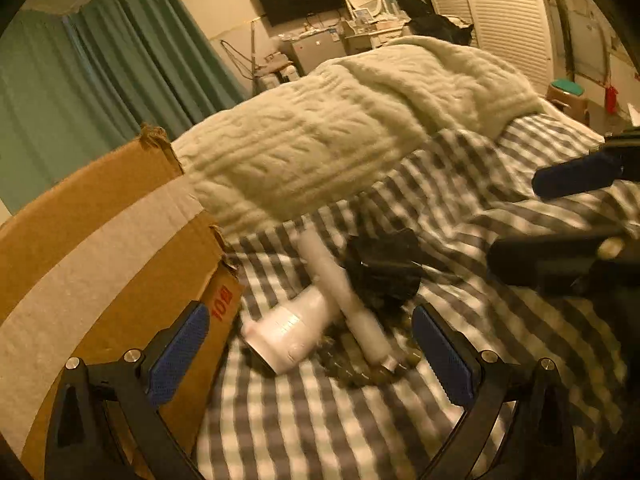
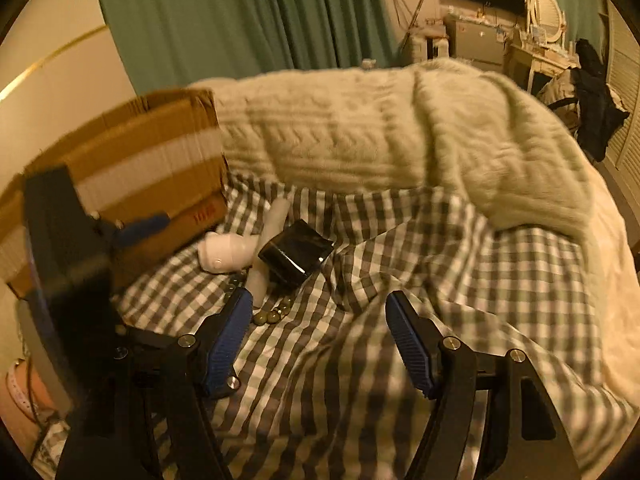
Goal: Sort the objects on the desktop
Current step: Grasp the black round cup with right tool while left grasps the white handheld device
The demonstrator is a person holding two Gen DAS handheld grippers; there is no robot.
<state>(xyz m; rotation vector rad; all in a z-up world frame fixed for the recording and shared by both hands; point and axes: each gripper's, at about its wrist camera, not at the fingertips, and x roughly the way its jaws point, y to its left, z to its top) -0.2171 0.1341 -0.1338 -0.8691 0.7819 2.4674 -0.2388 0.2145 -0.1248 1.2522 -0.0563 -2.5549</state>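
From the left wrist view, the left gripper (image 1: 310, 354) hangs above a grey-and-white checked sheet (image 1: 320, 420) with its blue pads spread wide and nothing between them or touching them; the small heap of things to be sorted lies just past its tips, which looks like the reason it is aimed there. That heap is a white bottle (image 1: 288, 332) on its side, a long white tube (image 1: 340, 292) lying across it, a black pouch (image 1: 382, 270) just beyond the tube and a string of greenish beads (image 1: 360, 372) partly under the tube's near end. A cardboard box (image 1: 100, 248) stands at the left, right beside the bottle, likely the bin for sorted things, though its inside is hidden. A cream knitted blanket (image 1: 340, 128) is bunched up behind the heap, and the right gripper (image 1: 560, 220) enters from the right edge, blurred, with its fingers apart. From the right wrist view, the right gripper (image 2: 320, 320) likewise stands well open and empty over bare sheet (image 2: 320, 380), its left pad close by the beads (image 2: 272, 316) and the tube's end (image 2: 260, 284), though contact cannot be told. The bottle (image 2: 224, 256) and pouch (image 2: 296, 256) lie further on, near the box (image 2: 132, 172), with the left gripper (image 2: 136, 228) a dark blur at the left
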